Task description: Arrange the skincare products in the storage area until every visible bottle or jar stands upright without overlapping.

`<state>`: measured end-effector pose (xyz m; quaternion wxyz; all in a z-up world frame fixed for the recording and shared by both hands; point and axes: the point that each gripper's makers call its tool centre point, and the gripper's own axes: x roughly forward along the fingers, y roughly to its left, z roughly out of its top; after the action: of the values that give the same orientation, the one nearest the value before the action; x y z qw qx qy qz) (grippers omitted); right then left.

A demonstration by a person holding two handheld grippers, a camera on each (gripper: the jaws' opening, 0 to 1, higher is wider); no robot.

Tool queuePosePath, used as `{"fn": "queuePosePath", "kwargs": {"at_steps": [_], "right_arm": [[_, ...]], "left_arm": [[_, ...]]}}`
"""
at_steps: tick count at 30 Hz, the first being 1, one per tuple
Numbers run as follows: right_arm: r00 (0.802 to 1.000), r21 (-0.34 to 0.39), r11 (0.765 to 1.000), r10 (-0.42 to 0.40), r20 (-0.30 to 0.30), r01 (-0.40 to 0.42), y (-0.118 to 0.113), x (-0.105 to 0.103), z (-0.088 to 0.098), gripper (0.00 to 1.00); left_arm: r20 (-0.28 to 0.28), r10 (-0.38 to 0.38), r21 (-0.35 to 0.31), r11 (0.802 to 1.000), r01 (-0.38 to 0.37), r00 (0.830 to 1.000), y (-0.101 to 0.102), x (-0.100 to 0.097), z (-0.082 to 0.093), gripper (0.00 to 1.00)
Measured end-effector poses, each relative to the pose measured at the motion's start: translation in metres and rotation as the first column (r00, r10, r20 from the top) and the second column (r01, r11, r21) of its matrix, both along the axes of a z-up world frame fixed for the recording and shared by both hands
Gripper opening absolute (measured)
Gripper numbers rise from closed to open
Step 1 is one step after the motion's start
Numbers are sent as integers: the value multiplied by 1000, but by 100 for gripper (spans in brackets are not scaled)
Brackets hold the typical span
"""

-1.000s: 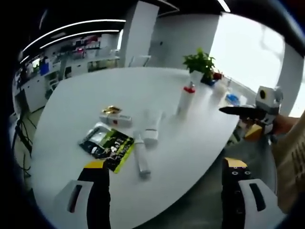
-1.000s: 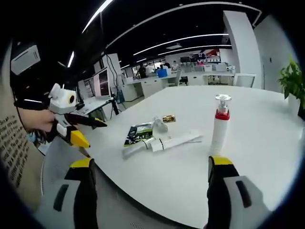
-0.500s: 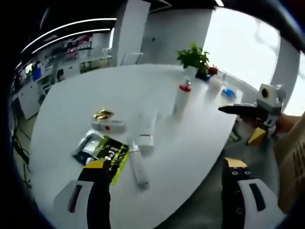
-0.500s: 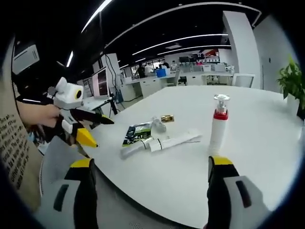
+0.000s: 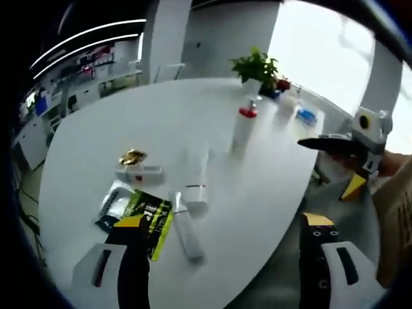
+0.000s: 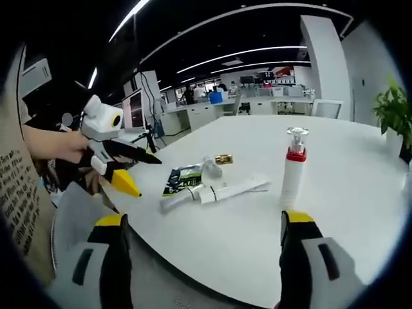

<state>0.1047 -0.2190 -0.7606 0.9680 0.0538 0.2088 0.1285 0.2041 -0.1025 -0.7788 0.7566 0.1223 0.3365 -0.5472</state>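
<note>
1. We see both grippers, left (image 5: 222, 257) and right (image 6: 203, 257), with fingers spread, holding nothing
2. Pump bottle (image 6: 294, 168) stands upright on the counter (image 6: 347, 193) beyond our right fingers; tubes (image 5: 196, 183) lie flat ahead of the left fingers

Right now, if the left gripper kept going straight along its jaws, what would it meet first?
Probably the white tube lying flat near the table edge, next to the green sachet. The left gripper is open and empty; depth is hard to judge.

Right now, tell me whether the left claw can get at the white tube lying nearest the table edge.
Probably yes. The left claw is open and empty just off the white table, and nothing stands between it and the lying white tube, though the green-and-black sachet lies close beside.
</note>
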Motion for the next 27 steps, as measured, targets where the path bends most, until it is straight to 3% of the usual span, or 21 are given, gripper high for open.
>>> {"fn": "queuePosePath", "kwargs": {"at_steps": [12,23,27], "right_arm": [[1000,-4,1000,-24,3,24,-5,3,-1,97],[999,-7,999,-35,-4,35,-7,4,-3,97],[1000,-39,999,-19,-19,19,-5,4,-6,97]], "left_arm": [[-11,-58,56,997,58,998,-18,8,-7,95],[-25,-147,140,979,149,989,-38,22,-20,96],[-37,-181,173,967,184,983,-46,28,-27,95]]}}
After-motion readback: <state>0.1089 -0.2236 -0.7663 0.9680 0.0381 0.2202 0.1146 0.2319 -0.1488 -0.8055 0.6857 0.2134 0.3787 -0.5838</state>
